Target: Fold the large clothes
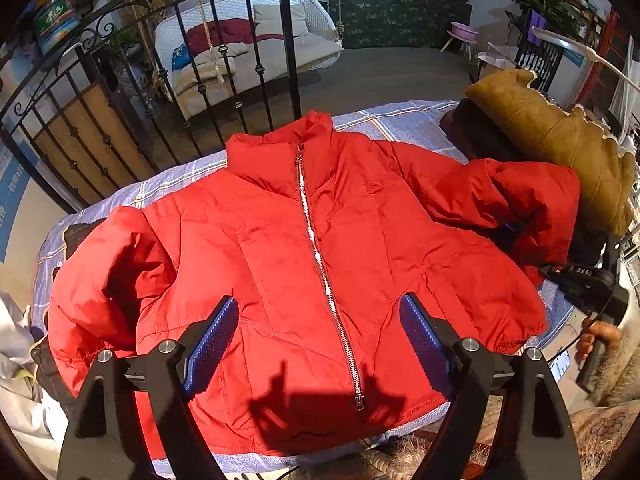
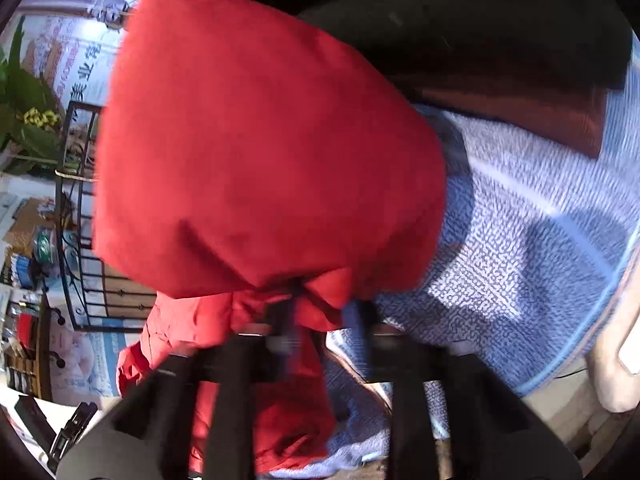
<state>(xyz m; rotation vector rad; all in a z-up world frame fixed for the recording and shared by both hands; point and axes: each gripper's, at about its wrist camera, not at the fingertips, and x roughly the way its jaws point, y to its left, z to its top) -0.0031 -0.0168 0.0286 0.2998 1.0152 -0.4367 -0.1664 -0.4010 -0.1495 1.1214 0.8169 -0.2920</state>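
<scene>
A red padded jacket (image 1: pixel 312 264) lies front-up and zipped on a table covered by a blue checked cloth (image 1: pixel 400 120), its collar (image 1: pixel 308 128) toward the black iron railing (image 1: pixel 168 92) and its hem toward the near table edge. All positions below are given relative to the jacket.

Left gripper (image 1: pixel 316 340): poised above the hem, on either side of the zipper (image 1: pixel 320 264). Its two blue-padded fingers (image 1: pixel 212 344) are spread wide and hold nothing; their shadow falls on the fabric just below.

Right gripper (image 2: pixel 320 312): at the end of one sleeve (image 2: pixel 264 140), which rises bunched and puffed in front of the lens. The fingers appear closed upon a fold of red fabric at the cuff, though motion blur softens the detail there. In the left wrist view this sleeve (image 1: pixel 532 200) is lifted off the cloth and folded back on itself.

Opposite sleeve (image 1: pixel 108 264): crumpled beside the body, over a dark garment (image 1: pixel 76 232) at the table edge.

Beyond the raised sleeve: a tan fleece-lined coat (image 1: pixel 560 140) heaped upon dark clothing.

Behind the collar, past the railing: a white wicker swing seat (image 1: pixel 248 44) bearing cushions.
</scene>
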